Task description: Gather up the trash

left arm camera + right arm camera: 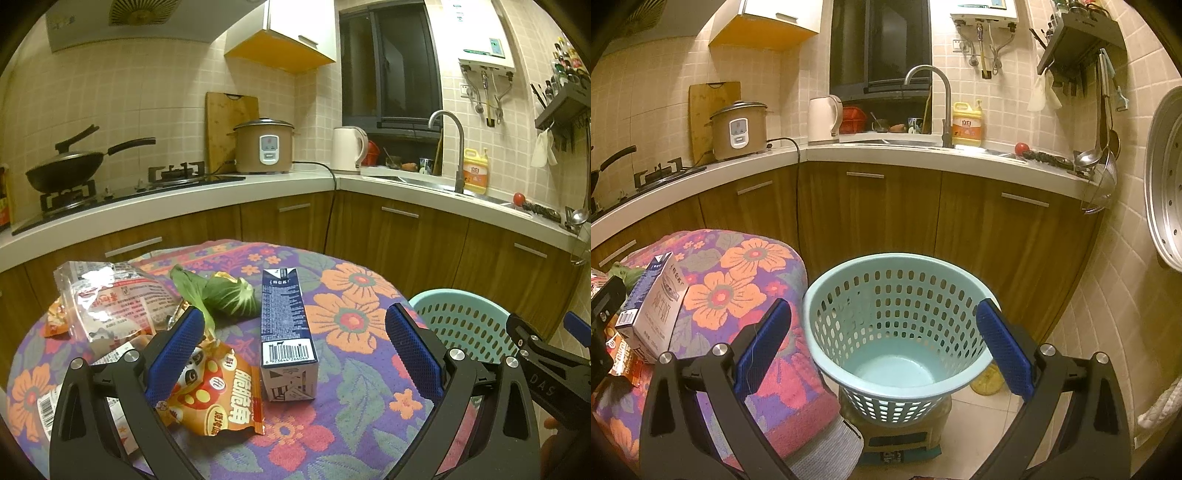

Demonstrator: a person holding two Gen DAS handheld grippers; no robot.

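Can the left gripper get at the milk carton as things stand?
Probably yes. The left gripper is open, and the milk carton lies on the floral tablecloth between its fingers, with nothing on top; an orange snack bag lies alongside.

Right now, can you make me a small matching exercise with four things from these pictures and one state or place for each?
Things:
1. milk carton
2. basket
3. snack bag
4. left hand-held gripper

States or places:
A. empty, beside the table
B. open, holding nothing
C. lying on its side on the cloth
D. orange, partly under a blue finger

Pairs: 1-C, 2-A, 3-D, 4-B
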